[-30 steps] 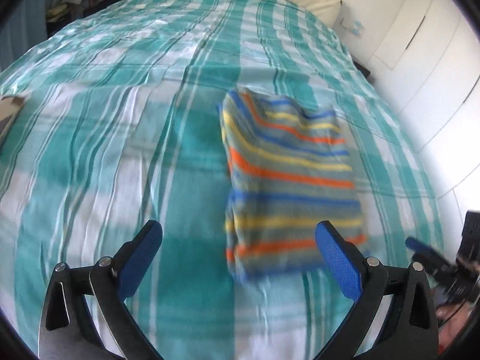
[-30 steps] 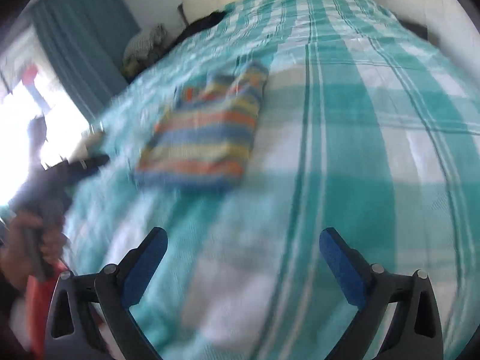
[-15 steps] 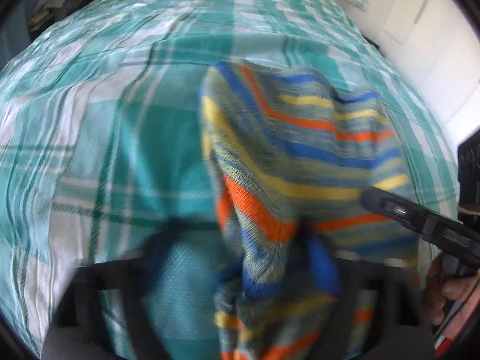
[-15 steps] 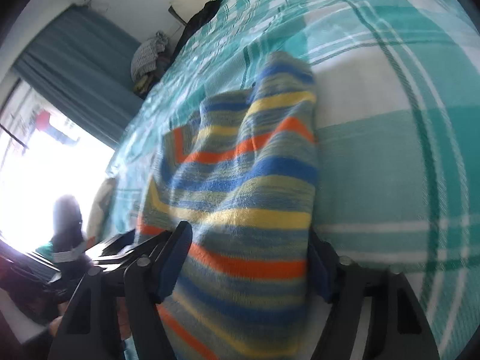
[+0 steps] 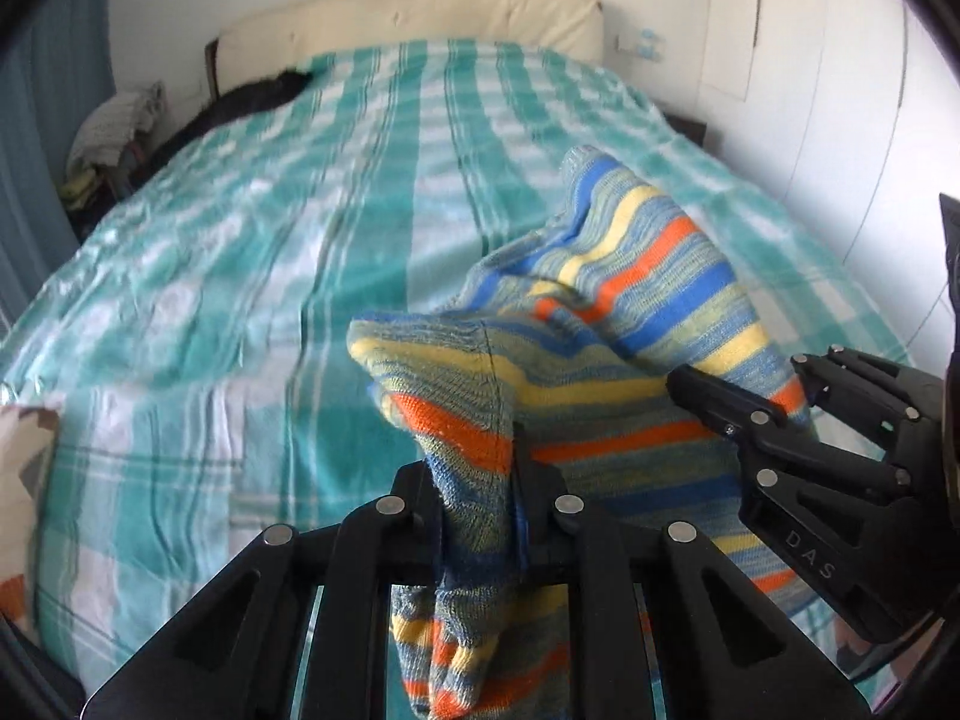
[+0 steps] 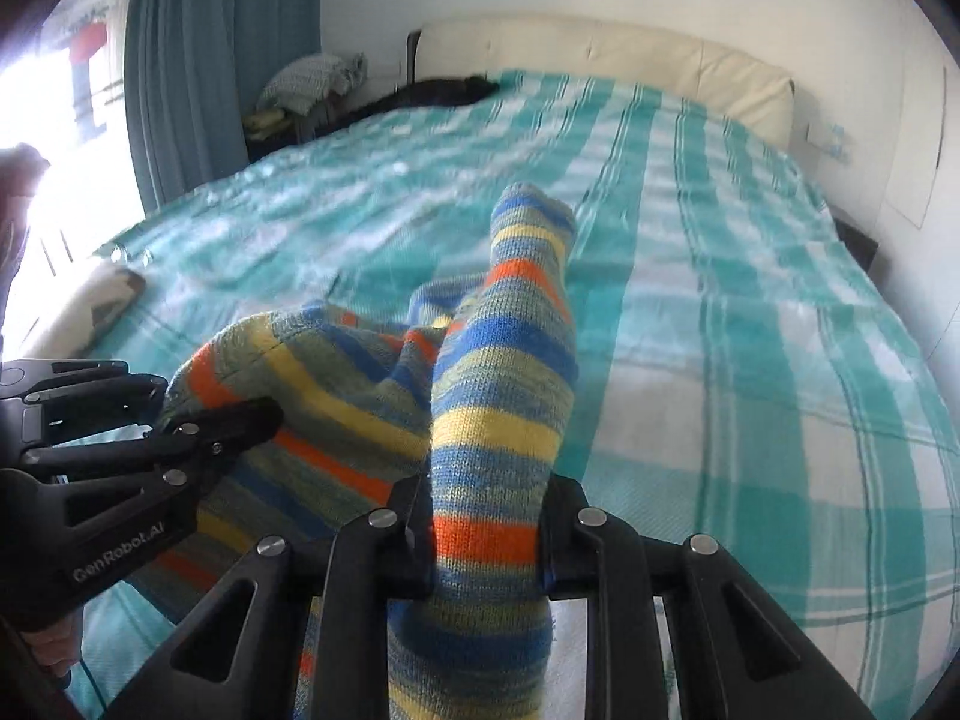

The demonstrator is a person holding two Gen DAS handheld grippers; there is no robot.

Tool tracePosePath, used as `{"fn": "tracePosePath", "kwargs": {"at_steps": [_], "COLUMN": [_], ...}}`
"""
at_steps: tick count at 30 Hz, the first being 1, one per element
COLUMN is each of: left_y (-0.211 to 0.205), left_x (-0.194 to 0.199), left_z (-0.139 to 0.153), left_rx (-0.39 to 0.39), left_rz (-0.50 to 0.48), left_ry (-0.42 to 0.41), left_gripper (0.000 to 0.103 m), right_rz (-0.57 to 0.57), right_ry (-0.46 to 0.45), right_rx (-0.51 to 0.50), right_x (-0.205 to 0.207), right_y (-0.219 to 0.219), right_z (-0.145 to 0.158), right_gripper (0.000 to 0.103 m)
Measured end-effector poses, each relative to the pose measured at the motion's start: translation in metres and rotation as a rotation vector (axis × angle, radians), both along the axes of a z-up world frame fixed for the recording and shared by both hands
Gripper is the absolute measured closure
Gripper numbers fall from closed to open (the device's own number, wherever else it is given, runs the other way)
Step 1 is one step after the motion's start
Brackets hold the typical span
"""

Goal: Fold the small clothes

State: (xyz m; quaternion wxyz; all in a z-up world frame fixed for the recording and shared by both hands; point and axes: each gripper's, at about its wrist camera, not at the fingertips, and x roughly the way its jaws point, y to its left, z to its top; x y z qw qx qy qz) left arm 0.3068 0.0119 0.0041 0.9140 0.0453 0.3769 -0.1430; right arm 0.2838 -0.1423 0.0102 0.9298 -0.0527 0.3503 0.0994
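Note:
A small knit garment with blue, yellow, orange and grey-green stripes is lifted off the bed, bunched between both grippers. My left gripper is shut on its near left edge. My right gripper is shut on its near right edge; it also shows at the right of the left wrist view. The garment stands up in a fold in the right wrist view, where the left gripper shows at the left.
The bed has a teal and white checked cover. A cream headboard is at the far end, a dark cloth beside it. White cupboard doors stand on the right, a teal curtain on the left.
Both grippers went from open above the flat folded garment to shut on its near edge. They have lifted it off the bed, and it now hangs bunched between them.

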Motion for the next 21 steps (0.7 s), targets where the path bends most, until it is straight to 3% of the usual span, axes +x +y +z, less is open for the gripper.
{"fn": "tracePosePath", "kwargs": {"at_steps": [2, 5, 6, 8, 9, 10, 12, 14, 15, 17, 21], "left_y": [-0.002, -0.008, -0.012, -0.015, -0.014, -0.008, 0.009, 0.026, 0.029, 0.031, 0.020], "left_x": [-0.009, -0.015, -0.014, -0.002, -0.001, -0.005, -0.025, -0.050, -0.061, -0.087, -0.120], "left_z": [0.016, 0.016, 0.006, -0.043, -0.068, -0.087, -0.094, -0.084, -0.076, -0.058, -0.050], "left_rx": [-0.018, -0.024, -0.021, 0.022, 0.072, 0.115, 0.082, 0.057, 0.061, 0.076, 0.096], "left_rz": [-0.016, -0.035, -0.035, -0.010, 0.023, 0.058, 0.086, 0.130, 0.148, 0.167, 0.150], "left_ry": [-0.026, -0.018, 0.012, 0.170, 0.234, 0.268, 0.254, 0.200, 0.163, 0.085, 0.096], "left_gripper": [0.088, 0.087, 0.085, 0.061, 0.056, 0.059, 0.050, 0.012, 0.006, 0.003, 0.001], "right_rz": [-0.003, -0.006, -0.009, -0.018, -0.032, -0.062, -0.115, -0.143, -0.151, -0.156, -0.156], "right_ry": [-0.036, -0.039, -0.022, 0.067, 0.129, 0.207, 0.270, 0.255, 0.248, 0.238, 0.232], "right_rx": [0.020, 0.048, 0.060, 0.052, 0.035, 0.014, 0.014, 0.026, 0.019, 0.017, 0.015], "right_x": [-0.009, -0.018, -0.018, -0.014, -0.013, -0.011, -0.024, -0.048, -0.060, -0.080, -0.121], "right_y": [-0.006, -0.021, -0.026, -0.034, -0.041, -0.051, -0.076, -0.100, -0.108, -0.118, -0.118], "right_z": [0.018, 0.032, 0.030, 0.008, -0.009, -0.031, -0.052, -0.052, -0.050, -0.044, -0.033], "right_gripper": [0.080, 0.080, 0.080, 0.076, 0.062, 0.054, 0.048, 0.045, 0.039, 0.027, 0.006]}}
